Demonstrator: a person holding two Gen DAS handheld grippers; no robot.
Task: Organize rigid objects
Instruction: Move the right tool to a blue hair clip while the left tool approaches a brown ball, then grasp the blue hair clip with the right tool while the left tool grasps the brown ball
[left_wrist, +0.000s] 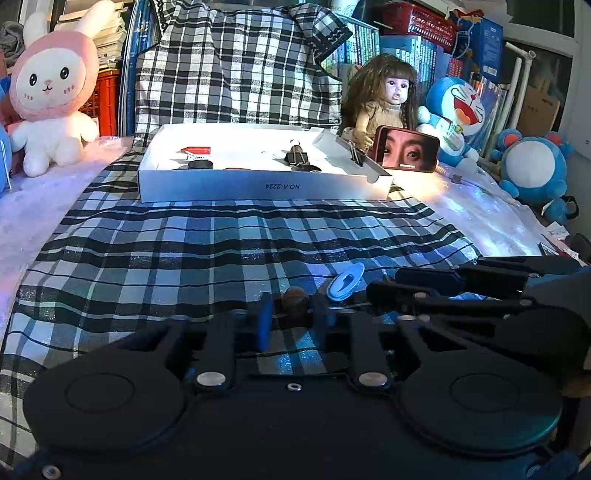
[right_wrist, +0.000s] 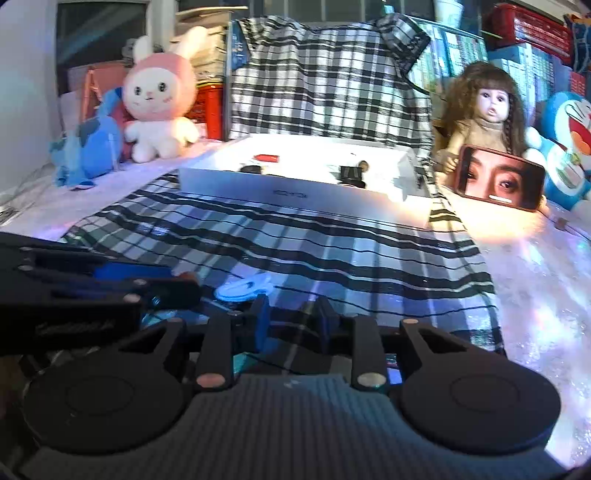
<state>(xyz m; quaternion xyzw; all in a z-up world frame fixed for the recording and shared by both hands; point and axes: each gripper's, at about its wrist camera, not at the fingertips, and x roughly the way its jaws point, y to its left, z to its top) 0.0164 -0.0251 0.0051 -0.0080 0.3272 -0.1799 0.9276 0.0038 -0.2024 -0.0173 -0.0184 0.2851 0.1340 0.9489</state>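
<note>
A small brown round object (left_wrist: 295, 297) sits between the fingers of my left gripper (left_wrist: 293, 314); whether the jaws press on it I cannot tell. A pale blue oval clip (left_wrist: 345, 282) lies on the plaid cloth just right of it, and also shows in the right wrist view (right_wrist: 243, 288). My right gripper (right_wrist: 293, 317) is open and empty over the cloth, right of the clip. A white shallow box (left_wrist: 258, 186) farther back holds a red item (left_wrist: 197, 149), a black binder clip (left_wrist: 295, 155) and dark round pieces (left_wrist: 199, 165).
A phone (left_wrist: 408, 149) showing a face leans by the box's right end, with a doll (left_wrist: 384, 96) behind. A pink rabbit plush (left_wrist: 51, 92) stands left, blue plush toys (left_wrist: 532, 170) right. Books and crates line the back.
</note>
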